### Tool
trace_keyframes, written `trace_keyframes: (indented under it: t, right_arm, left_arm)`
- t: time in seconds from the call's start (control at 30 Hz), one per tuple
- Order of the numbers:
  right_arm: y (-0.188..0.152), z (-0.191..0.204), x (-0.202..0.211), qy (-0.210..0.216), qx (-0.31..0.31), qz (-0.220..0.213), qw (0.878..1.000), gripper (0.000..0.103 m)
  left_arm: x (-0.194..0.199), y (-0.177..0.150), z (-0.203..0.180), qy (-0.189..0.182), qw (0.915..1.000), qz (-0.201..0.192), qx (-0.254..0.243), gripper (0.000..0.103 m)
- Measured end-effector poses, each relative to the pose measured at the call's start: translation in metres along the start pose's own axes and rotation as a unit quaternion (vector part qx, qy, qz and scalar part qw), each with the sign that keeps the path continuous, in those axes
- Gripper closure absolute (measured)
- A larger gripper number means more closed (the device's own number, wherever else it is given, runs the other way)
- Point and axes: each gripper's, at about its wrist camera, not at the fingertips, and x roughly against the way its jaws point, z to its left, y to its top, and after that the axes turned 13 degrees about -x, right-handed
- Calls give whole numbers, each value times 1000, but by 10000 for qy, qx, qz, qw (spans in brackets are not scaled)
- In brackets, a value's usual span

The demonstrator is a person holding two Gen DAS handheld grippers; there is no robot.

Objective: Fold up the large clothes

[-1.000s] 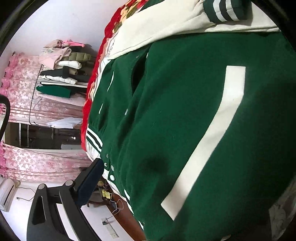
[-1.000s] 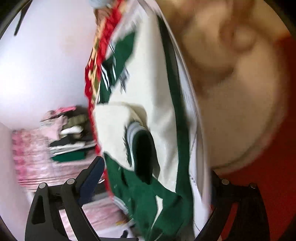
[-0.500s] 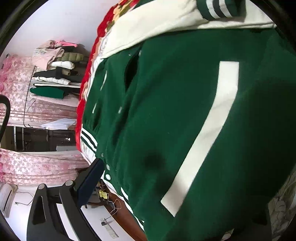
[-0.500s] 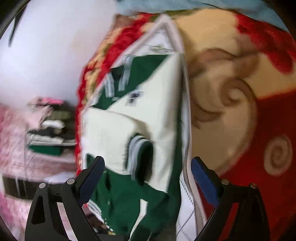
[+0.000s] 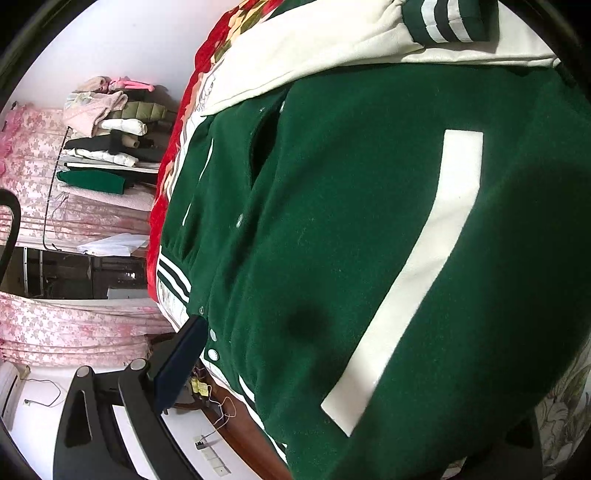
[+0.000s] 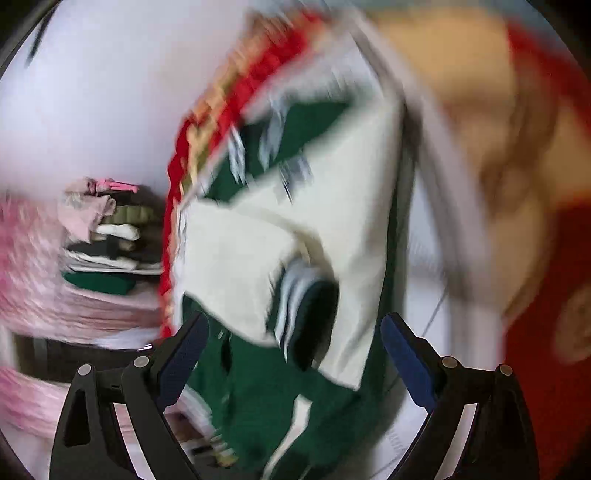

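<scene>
A green varsity jacket (image 5: pixel 332 240) with cream sleeves and a white stripe lies spread on a red patterned blanket (image 5: pixel 177 133) and fills the left wrist view. A cream sleeve with a striped green cuff (image 5: pixel 447 18) is folded across its top. Only the left finger (image 5: pixel 181 362) of my left gripper shows, at the jacket's snap-button edge; the right one is hidden by green cloth. In the blurred right wrist view the jacket (image 6: pixel 295 258) lies ahead with its cream sleeve and cuff (image 6: pixel 310 306) folded over. My right gripper (image 6: pixel 295 354) is open and empty just above it.
A stack of folded clothes (image 5: pixel 110 129) sits on a pink-covered surface at the left, also seen in the right wrist view (image 6: pixel 107 240). Pink floral curtains (image 5: pixel 55 325) hang below it. The red and tan blanket (image 6: pixel 517 147) spreads to the right of the jacket.
My right gripper has swung over the jacket; one second ago cloth lay between its fingers, now they stand open and empty. The left view has hardly shifted.
</scene>
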Motion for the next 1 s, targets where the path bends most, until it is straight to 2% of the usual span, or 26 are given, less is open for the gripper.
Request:
trace_keyframes:
  t: [0.03, 0.1, 0.17, 0.23, 0.3, 0.33, 0.37, 0.4, 0.57, 0.77, 0.87, 1.0]
  right_arm:
    - [7, -16, -17, -12, -299, 224, 9993, 7]
    - [18, -42, -51, 228, -824, 750, 9935, 7]
    - [23, -53, -69, 547, -1036, 1004, 9880, 7]
    - [26, -48, -81, 741, -1006, 1087, 9862, 7]
    - [27, -37, -90, 651, -778, 1091, 9888, 11]
    - [26, -30, -93, 608, -681, 1054, 9902, 17]
    - [24, -22, -97, 440, -553, 1055, 9919, 48]
    - [23, -17, -98, 249, -462, 1019, 9934, 76]
    - [15, 19, -73, 130, -328, 756, 9965, 85]
    - [1, 101, -28, 114, -138, 478, 9987, 86]
    - [-10, 159, -23, -81, 99, 307, 9994, 86]
    - [-22, 227, -46, -456, 264, 190, 9984, 86]
  left_arm:
    - [0, 0, -1, 4, 10000, -5, -4, 1]
    - [-1, -1, -1, 0, 10000, -14, -15, 1]
    - [0, -2, -1, 3, 10000, -63, -28, 3]
    - [2, -2, 0, -70, 9998, -183, -46, 23]
    - [8, -1, 3, -280, 9990, -355, -31, 63]
    - [11, -1, 4, -340, 9986, -407, -39, 71]
    - [15, 0, 6, -365, 9983, -446, -34, 83]
    - [18, 0, 10, -386, 9981, -490, -13, 87]
    - [32, -3, 51, -700, 9947, -722, 204, 91]
    - [40, -1, 133, -1239, 9847, -1115, 508, 92]
    - [26, 5, 176, -1528, 9777, -1279, 667, 92]
    - [-15, 16, 238, -2100, 9639, -1397, 852, 92]
